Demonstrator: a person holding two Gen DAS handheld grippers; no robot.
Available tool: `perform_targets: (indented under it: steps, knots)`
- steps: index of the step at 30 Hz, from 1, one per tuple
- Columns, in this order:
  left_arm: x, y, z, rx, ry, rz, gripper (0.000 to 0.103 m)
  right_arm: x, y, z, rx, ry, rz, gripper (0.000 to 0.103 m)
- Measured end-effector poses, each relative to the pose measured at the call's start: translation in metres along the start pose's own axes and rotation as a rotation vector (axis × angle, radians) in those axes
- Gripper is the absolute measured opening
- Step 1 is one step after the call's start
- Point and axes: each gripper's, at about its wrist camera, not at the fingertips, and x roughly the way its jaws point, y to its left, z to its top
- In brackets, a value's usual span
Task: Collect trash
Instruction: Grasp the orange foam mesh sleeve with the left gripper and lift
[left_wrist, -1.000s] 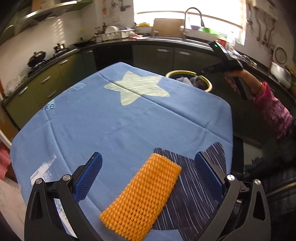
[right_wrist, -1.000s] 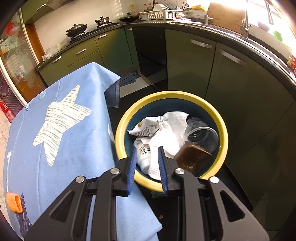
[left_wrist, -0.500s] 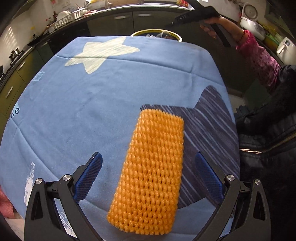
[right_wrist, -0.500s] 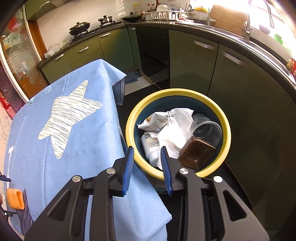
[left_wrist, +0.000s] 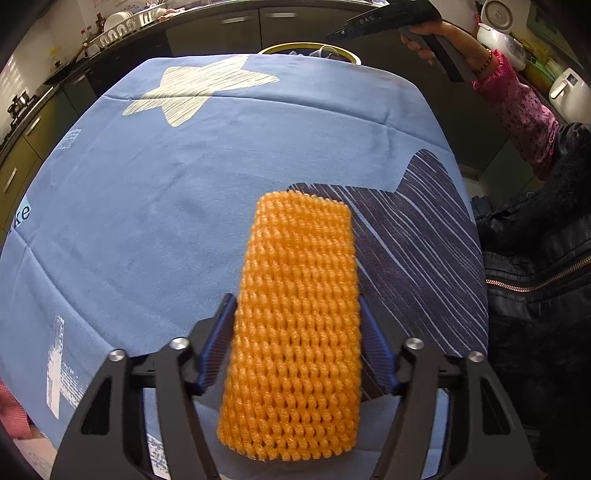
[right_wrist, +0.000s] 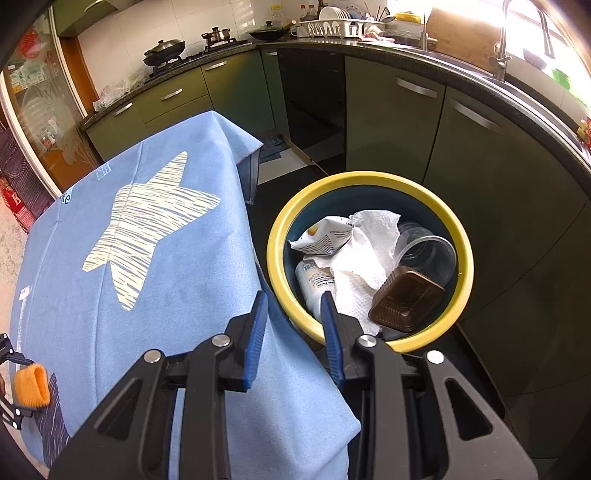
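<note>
An orange foam net sleeve (left_wrist: 295, 325) lies on the blue tablecloth (left_wrist: 147, 192) at the near edge. My left gripper (left_wrist: 297, 325) has its blue pads against both sides of the sleeve and is shut on it. The sleeve also shows far left in the right wrist view (right_wrist: 31, 384). My right gripper (right_wrist: 293, 314) is partly open and empty, held over the table's far corner beside the yellow-rimmed trash bin (right_wrist: 284, 221). The bin holds crumpled paper (right_wrist: 365, 258), a bottle, a clear cup and a brown tray (right_wrist: 406, 299).
The bin (left_wrist: 280, 48) stands on the floor past the table's far edge. Green kitchen cabinets (right_wrist: 388, 122) curve round behind it. The person's arm in a pink sleeve (left_wrist: 524, 110) and dark jacket are at the right of the table.
My left gripper has closed from wide open onto the orange sleeve. My right gripper has drawn back from above the bin toward the table and opened slightly.
</note>
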Motion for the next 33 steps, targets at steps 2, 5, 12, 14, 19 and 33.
perform_targets:
  steps: [2,5,12,14,19,33]
  knots:
    - [-0.002,-0.003,-0.001,0.001,0.004,0.012,0.052,0.001,0.0,0.0,0.001,0.001,0.003,0.029]
    - [-0.005,-0.008,-0.002,-0.002,-0.005,0.045,0.046,0.002,-0.002,-0.002,0.005,0.0,0.01,0.029]
    - [-0.015,-0.009,0.001,-0.08,-0.035,0.073,0.032,-0.003,-0.005,-0.005,0.012,-0.012,0.024,0.029]
    - [-0.018,-0.01,0.004,-0.101,-0.048,0.09,0.024,-0.005,-0.006,-0.006,0.013,-0.019,0.025,0.029]
    - [-0.04,-0.01,0.018,-0.157,-0.128,0.149,0.015,-0.015,-0.01,-0.007,0.015,-0.042,0.019,0.029]
    - [-0.054,-0.041,0.16,-0.046,-0.21,0.138,0.014,-0.056,-0.07,-0.025,0.113,-0.123,-0.053,0.031]
